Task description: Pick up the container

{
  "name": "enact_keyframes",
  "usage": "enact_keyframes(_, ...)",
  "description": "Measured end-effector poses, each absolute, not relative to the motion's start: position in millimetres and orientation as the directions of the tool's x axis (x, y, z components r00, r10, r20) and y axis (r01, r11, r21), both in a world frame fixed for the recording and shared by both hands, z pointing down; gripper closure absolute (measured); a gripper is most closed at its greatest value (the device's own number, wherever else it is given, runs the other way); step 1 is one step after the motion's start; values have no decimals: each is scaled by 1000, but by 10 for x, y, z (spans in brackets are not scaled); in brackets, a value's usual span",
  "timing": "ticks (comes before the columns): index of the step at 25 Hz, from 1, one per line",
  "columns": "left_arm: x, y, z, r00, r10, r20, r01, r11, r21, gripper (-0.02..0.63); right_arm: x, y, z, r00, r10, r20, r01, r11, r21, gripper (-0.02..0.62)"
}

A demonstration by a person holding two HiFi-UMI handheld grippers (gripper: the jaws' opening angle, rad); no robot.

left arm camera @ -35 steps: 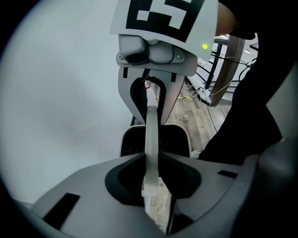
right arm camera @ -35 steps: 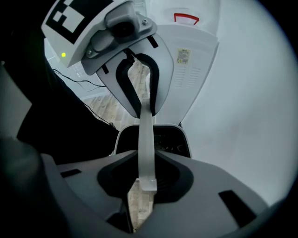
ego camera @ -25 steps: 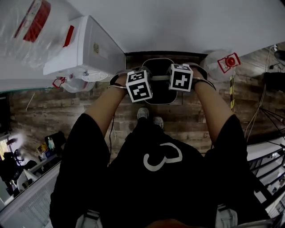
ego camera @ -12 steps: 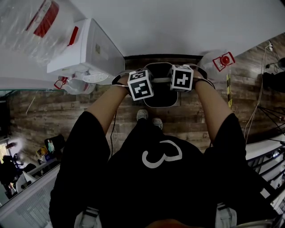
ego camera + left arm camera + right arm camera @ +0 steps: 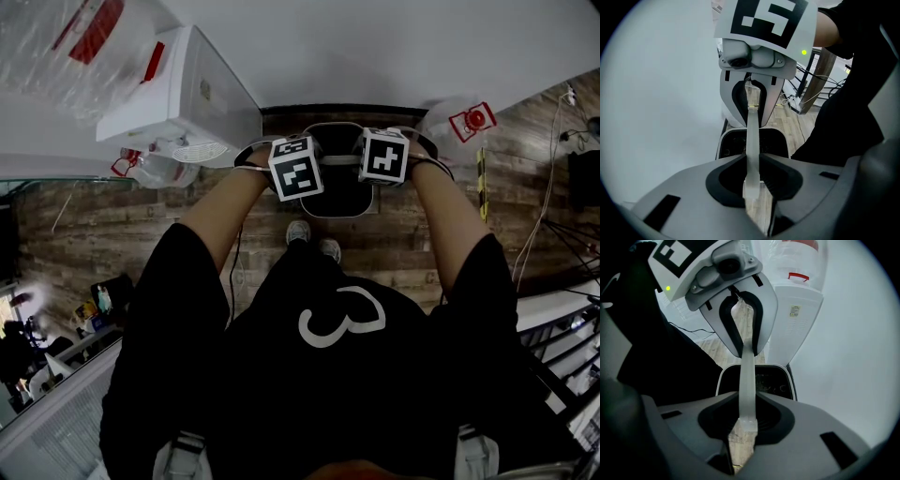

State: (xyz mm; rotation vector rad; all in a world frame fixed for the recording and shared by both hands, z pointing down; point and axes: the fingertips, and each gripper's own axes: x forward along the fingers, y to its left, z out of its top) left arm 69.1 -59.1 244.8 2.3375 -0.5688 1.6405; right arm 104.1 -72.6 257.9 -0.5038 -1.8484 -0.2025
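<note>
The container (image 5: 337,195), a dark bin with a pale rim, sits straight in front of the person, close against the white wall (image 5: 394,47) and above the wooden floor (image 5: 103,220). No view shows whether its base touches the floor. A thin pale handle (image 5: 339,161) runs across its open top.

Both tools are clenched on that handle from opposite ends. The left hand-held gripper (image 5: 314,165) has its jaws pressed flat on one end of the strip, as the left gripper view shows (image 5: 752,180). The right hand-held gripper (image 5: 368,161) pinches the other end (image 5: 747,420). The handle (image 5: 753,136) stretches straight between the two, with the container's opening (image 5: 736,140) just beneath it. The two marker cubes are near each other, over the container.

The person's shoes (image 5: 302,232) stand on the floor just behind the container. To the left a white water dispenser (image 5: 192,98) stands against the wall, with a clear jug (image 5: 66,47) on top. To the right, another clear jug with a red cap (image 5: 461,124) rests by the wall.
</note>
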Motion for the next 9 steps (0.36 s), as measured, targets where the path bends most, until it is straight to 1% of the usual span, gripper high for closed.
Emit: enact_keyframes(9, 690, -507, 2417, 304, -168, 938, -435, -900, -20, 514, 1012, -634, 2567, -269, 253, 929, 435, 893, -117, 506)
